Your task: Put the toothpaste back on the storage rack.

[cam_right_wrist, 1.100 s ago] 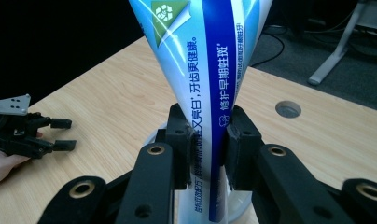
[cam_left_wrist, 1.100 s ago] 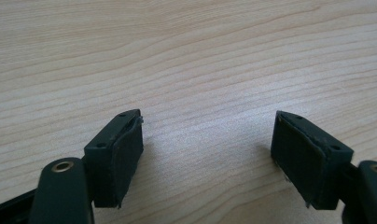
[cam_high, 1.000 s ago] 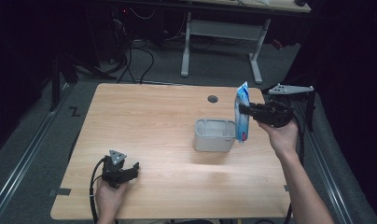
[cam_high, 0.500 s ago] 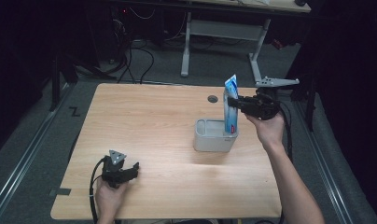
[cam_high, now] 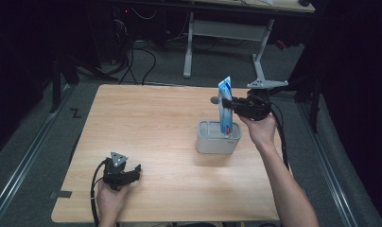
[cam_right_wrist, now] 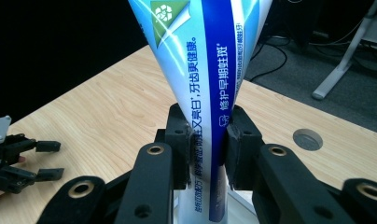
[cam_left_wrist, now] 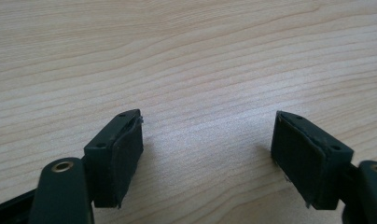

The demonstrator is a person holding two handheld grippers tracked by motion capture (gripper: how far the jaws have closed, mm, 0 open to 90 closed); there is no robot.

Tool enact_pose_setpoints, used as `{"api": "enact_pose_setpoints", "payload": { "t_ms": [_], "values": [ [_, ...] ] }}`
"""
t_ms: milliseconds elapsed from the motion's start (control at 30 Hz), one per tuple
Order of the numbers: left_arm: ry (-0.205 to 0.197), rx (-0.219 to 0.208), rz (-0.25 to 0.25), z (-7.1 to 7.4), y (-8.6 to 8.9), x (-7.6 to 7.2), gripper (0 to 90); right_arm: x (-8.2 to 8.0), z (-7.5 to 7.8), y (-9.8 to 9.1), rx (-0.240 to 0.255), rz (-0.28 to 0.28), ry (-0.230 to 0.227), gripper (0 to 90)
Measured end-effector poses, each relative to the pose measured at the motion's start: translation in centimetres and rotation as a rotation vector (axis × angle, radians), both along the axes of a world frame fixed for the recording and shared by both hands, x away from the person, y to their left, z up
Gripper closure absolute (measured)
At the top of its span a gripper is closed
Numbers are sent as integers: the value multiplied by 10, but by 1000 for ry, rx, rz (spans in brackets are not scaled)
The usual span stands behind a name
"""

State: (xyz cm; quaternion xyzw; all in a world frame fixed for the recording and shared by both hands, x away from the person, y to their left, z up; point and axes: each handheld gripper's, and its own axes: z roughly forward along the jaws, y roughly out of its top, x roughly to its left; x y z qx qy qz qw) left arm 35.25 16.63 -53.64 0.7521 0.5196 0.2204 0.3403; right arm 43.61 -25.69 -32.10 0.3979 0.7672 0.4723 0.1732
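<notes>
A wooden table (cam_high: 146, 127) is seen from above in a dark room, with a person's forearms reaching in from the near edge. The right gripper (cam_high: 232, 105), held level at the far right of the table, has its jaws clamped on a blue and white toothpaste tube (cam_high: 225, 106). The tube stands upright with its flat crimped end at the top, and its lower end sits inside a small grey plastic container (cam_high: 216, 138) on the table, right of centre. In the right gripper view, the two black pads press on either side of the tube (cam_right_wrist: 210, 84) around its middle, and printed Chinese lettering runs along its length.

The left gripper (cam_high: 132, 173) rests low on the table near the front left corner, well apart from the container, held in the person's left hand (cam_high: 109, 198). In the left gripper view its jaws stand wide apart over bare wood grain, with nothing between them. A round grey grommet (cam_right_wrist: 308, 139) is set into the tabletop behind the container.
</notes>
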Motion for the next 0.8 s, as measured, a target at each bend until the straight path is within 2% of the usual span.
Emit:
{"api": "enact_pose_setpoints", "payload": {
  "t_ms": [100, 400, 800],
  "values": [
    [0, 1, -1, 0, 0, 0, 255, 3, -3, 3, -2, 2, 7, 739],
    [0, 0, -1, 0, 0, 0, 254, 6, -8, 8, -9, -2, -11, 738],
    [1, -1, -4, 0, 0, 0, 253, 12, -21, 14, -32, -9, 15, 738]
  ]
}}
